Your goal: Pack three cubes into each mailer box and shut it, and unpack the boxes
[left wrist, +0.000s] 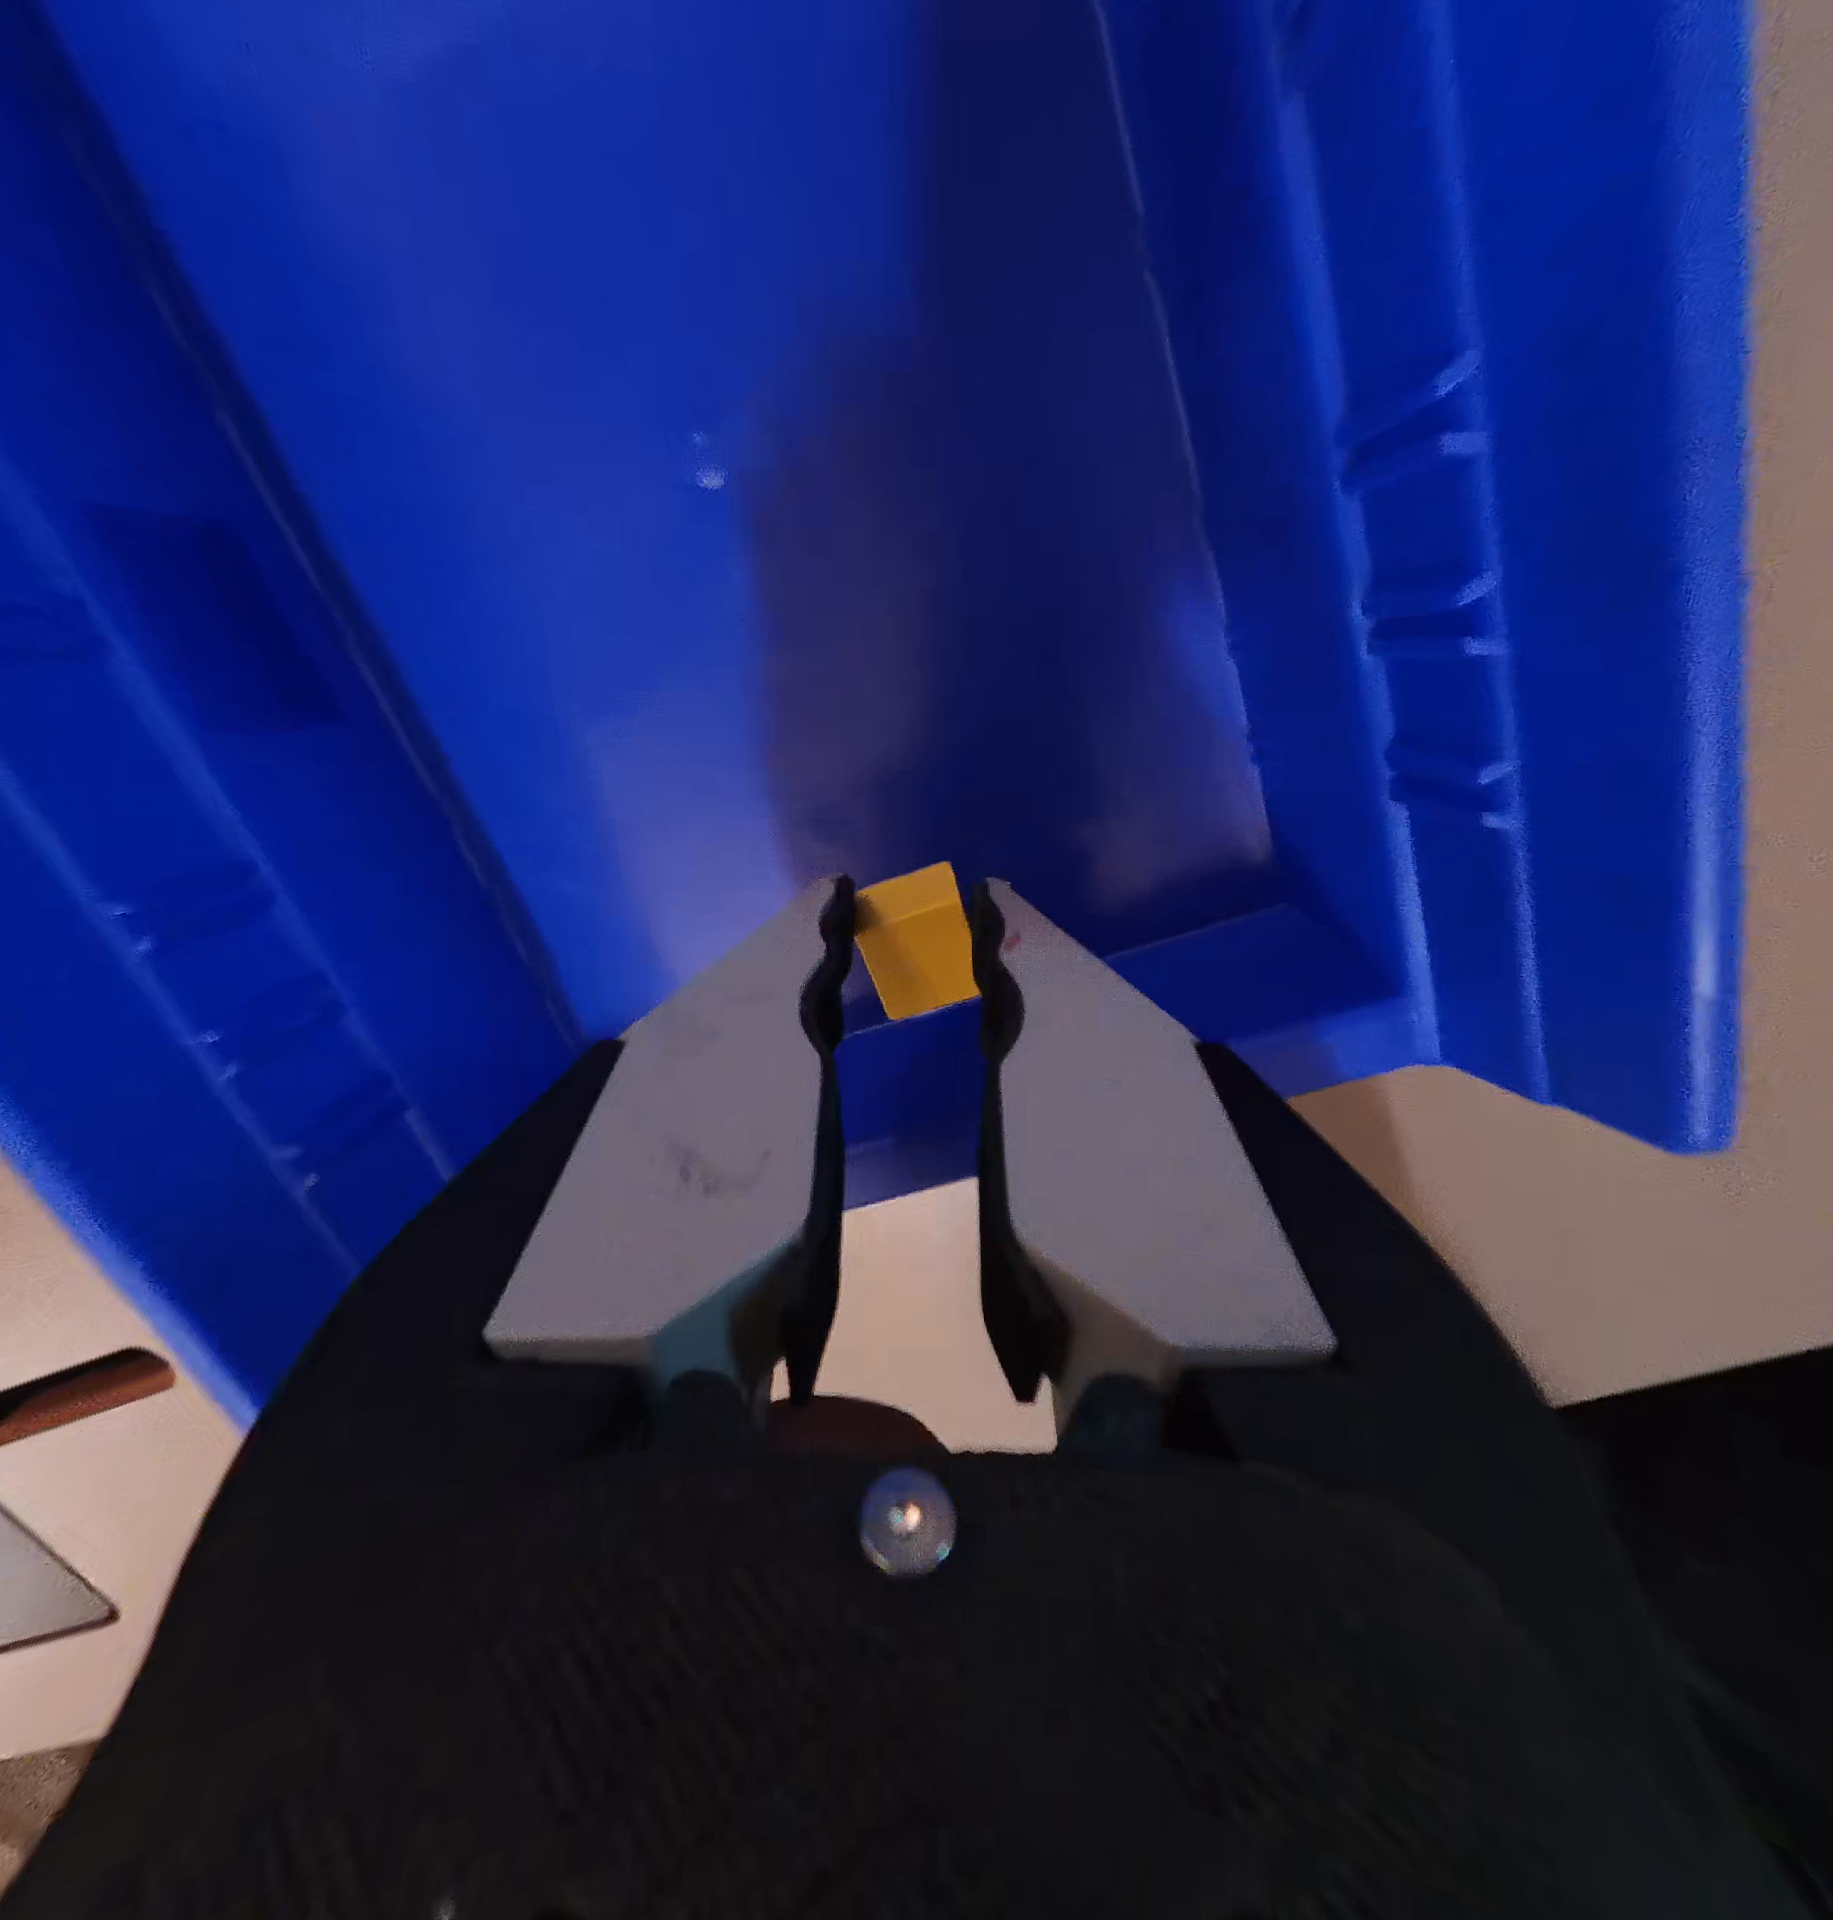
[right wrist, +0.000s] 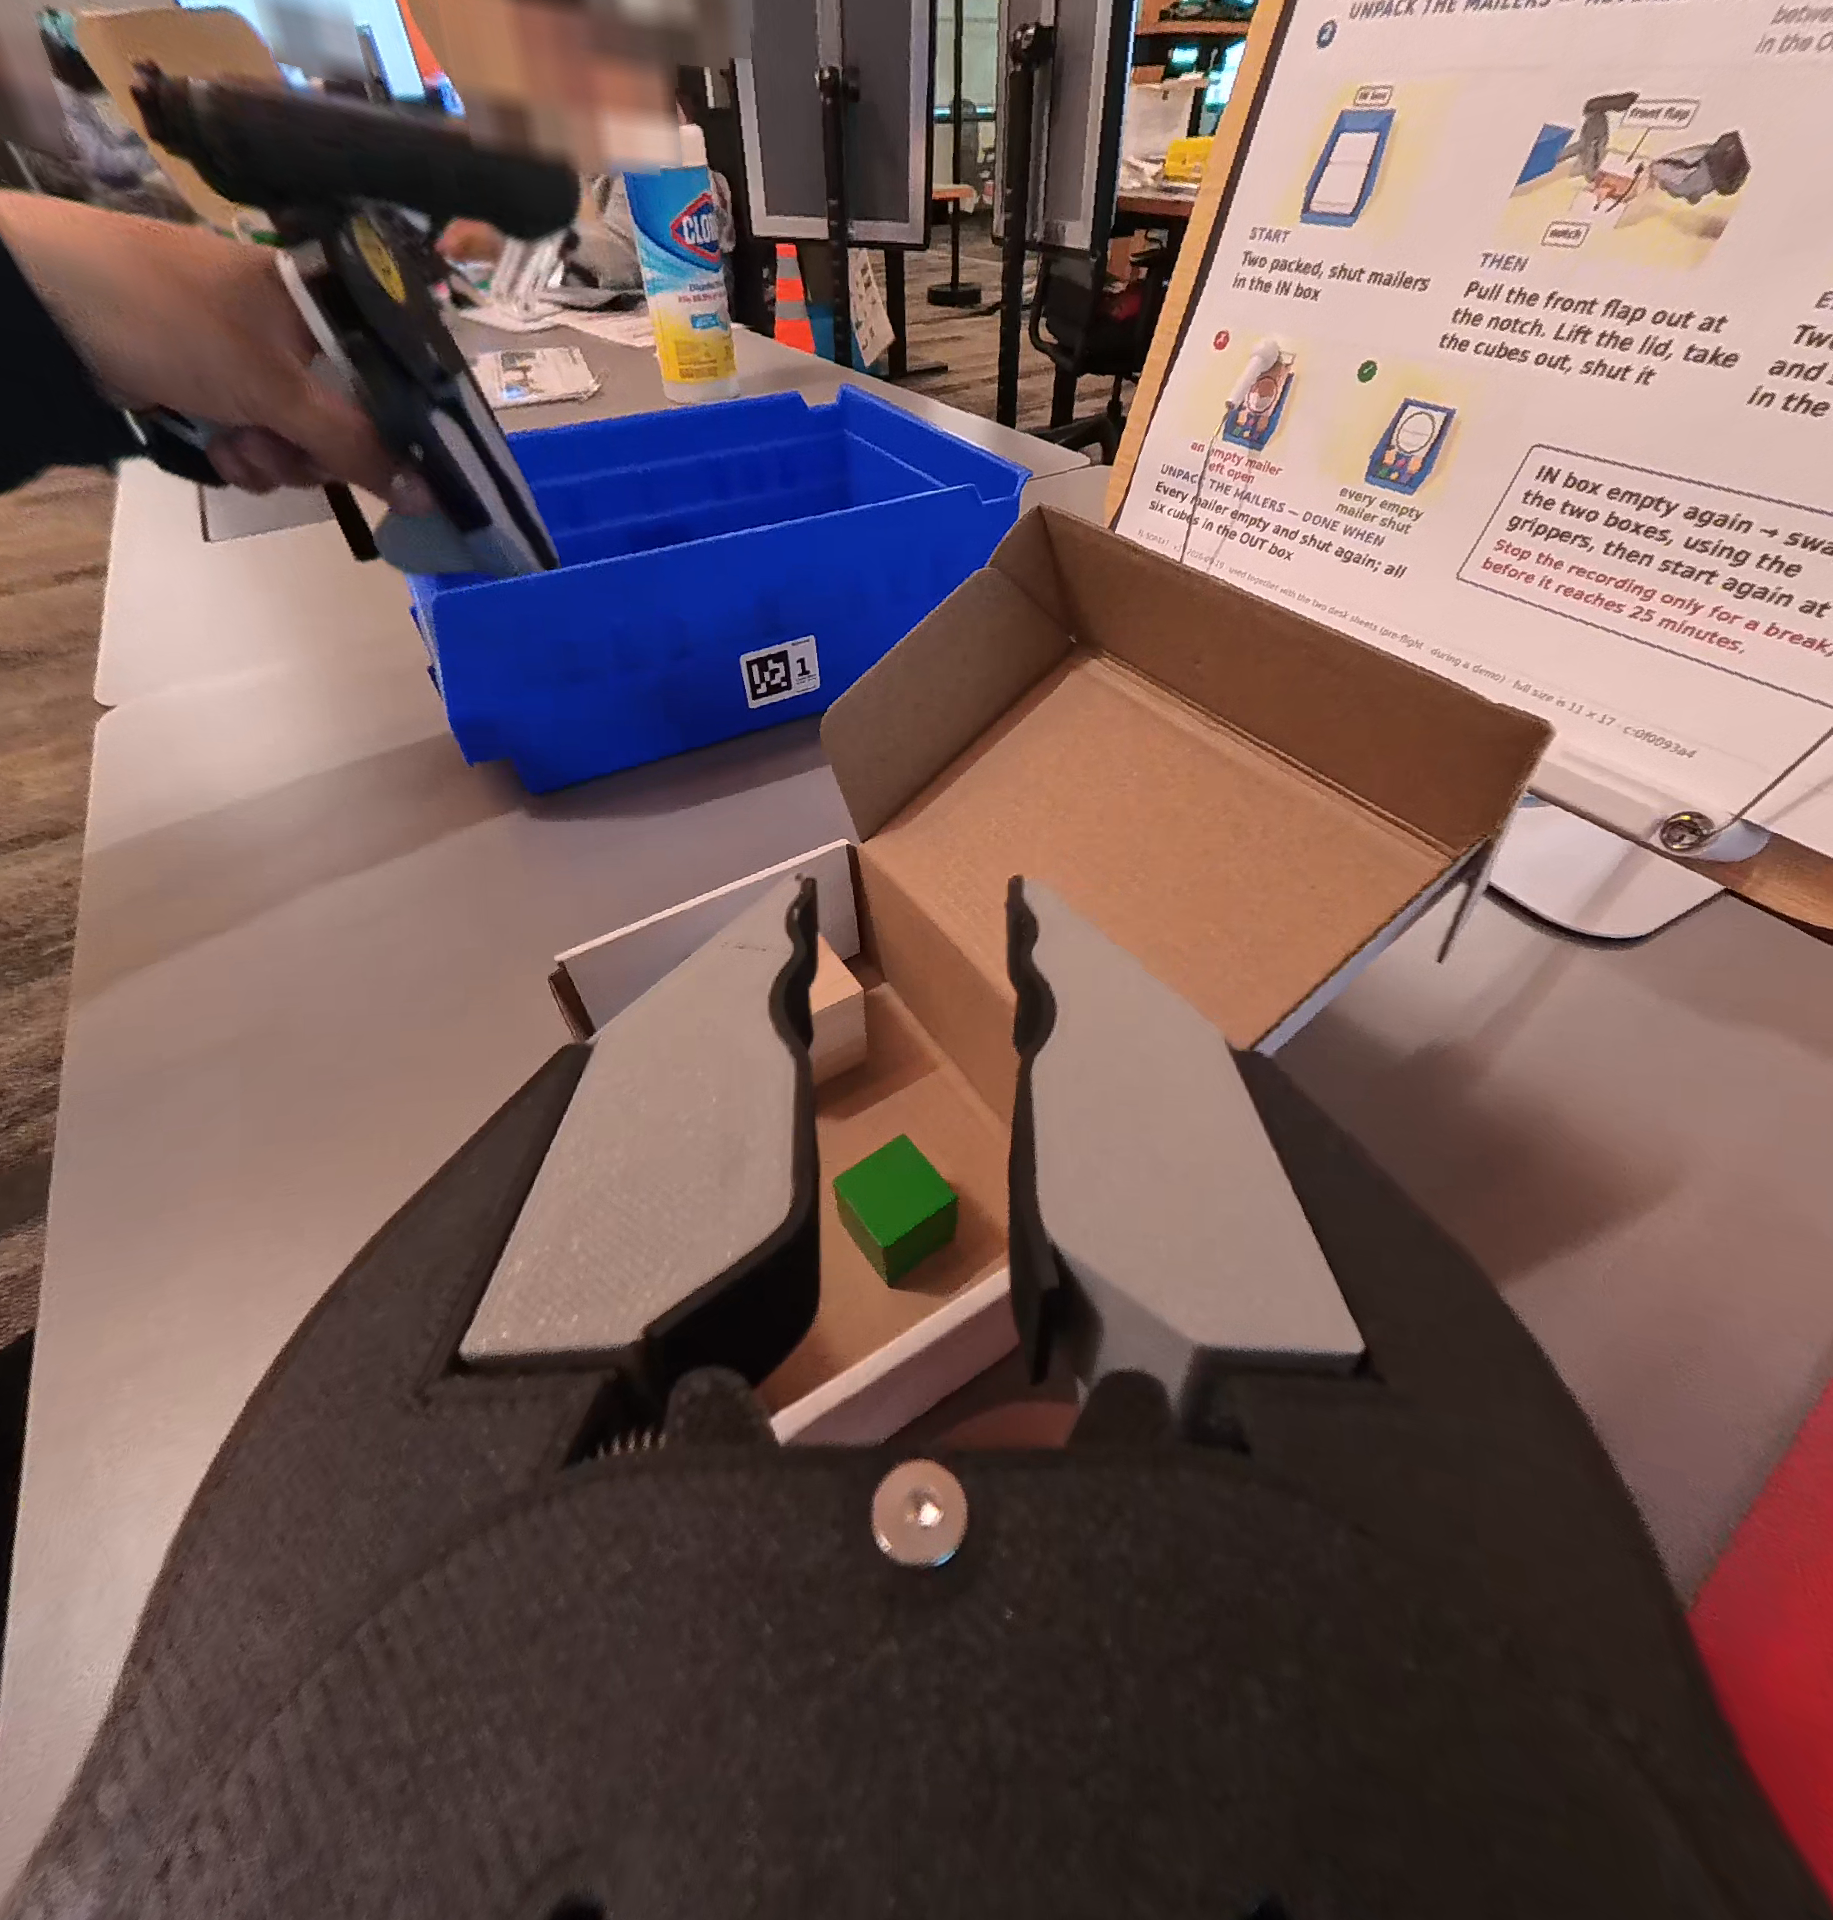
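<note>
My left gripper (left wrist: 910,906) is shut on a yellow cube (left wrist: 914,938) and holds it over the inside of a blue bin (left wrist: 683,468). In the right wrist view the same left gripper (right wrist: 455,520), held by a hand, dips into the blue bin (right wrist: 621,644) at its left end. My right gripper (right wrist: 910,904) is open and empty above an open cardboard mailer box (right wrist: 1151,790). A green cube (right wrist: 894,1205) and a pale wooden cube (right wrist: 839,1013) lie in the box between my fingers. The lid stands up behind.
An instruction board (right wrist: 1577,343) leans at the right behind the mailer. A wipes canister (right wrist: 683,281) stands behind the bin. The grey table (right wrist: 288,997) runs left to its edge, with carpet beyond. A red patch (right wrist: 1805,1621) lies at the lower right. The tips of one gripper are about 35 cm away from the tips of the other.
</note>
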The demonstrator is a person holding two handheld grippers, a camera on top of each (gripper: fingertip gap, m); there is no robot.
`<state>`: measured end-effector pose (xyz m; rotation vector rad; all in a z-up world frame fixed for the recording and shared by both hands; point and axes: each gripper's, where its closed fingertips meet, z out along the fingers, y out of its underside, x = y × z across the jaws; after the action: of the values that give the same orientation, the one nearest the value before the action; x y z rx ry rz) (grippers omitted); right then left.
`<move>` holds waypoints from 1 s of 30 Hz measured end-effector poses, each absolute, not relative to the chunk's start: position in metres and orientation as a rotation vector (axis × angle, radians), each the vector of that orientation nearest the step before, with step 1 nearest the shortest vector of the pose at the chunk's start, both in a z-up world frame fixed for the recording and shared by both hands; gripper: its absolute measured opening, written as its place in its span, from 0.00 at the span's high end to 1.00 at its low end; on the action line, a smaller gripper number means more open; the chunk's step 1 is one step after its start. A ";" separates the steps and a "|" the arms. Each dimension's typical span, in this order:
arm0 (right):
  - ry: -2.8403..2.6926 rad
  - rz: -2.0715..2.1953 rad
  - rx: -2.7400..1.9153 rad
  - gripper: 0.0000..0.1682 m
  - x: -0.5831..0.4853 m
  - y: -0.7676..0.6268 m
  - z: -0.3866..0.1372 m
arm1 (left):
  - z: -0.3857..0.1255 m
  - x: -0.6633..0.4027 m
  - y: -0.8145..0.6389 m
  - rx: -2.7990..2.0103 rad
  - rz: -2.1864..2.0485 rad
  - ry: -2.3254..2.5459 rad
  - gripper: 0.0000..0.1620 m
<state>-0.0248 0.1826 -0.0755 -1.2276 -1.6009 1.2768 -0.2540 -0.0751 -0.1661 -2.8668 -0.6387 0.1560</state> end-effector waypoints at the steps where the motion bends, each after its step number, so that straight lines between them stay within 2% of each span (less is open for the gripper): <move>1: -1.608 1.277 -1.227 0.80 -0.025 0.181 -0.076 | -0.159 -0.256 -0.073 -2.836 0.165 -0.639 0.88; 7: -1.661 1.283 -1.202 0.79 -0.025 0.169 -0.081 | -0.129 -0.259 -0.068 -2.773 0.168 -0.621 0.88; 13: -1.703 1.288 -1.175 0.78 -0.026 0.158 -0.085 | -0.135 -0.285 -0.099 -3.088 0.430 -0.606 0.88; 17: -1.716 1.278 -1.172 0.78 -0.026 0.156 -0.087 | -0.123 -0.317 -0.133 -3.377 0.934 -0.385 0.88; 22: -1.722 1.285 -1.162 0.78 -0.025 0.152 -0.085 | -0.105 -0.330 -0.127 -3.487 1.238 -0.056 0.88; 30: -1.720 1.286 -1.161 0.78 -0.024 0.152 -0.084 | -0.091 -0.320 -0.084 -3.534 1.433 0.533 0.88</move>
<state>-0.0242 0.1521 -0.0838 -1.1612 -1.7197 1.2860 -0.3200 -0.0845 -0.0914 -3.5336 0.5332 1.4326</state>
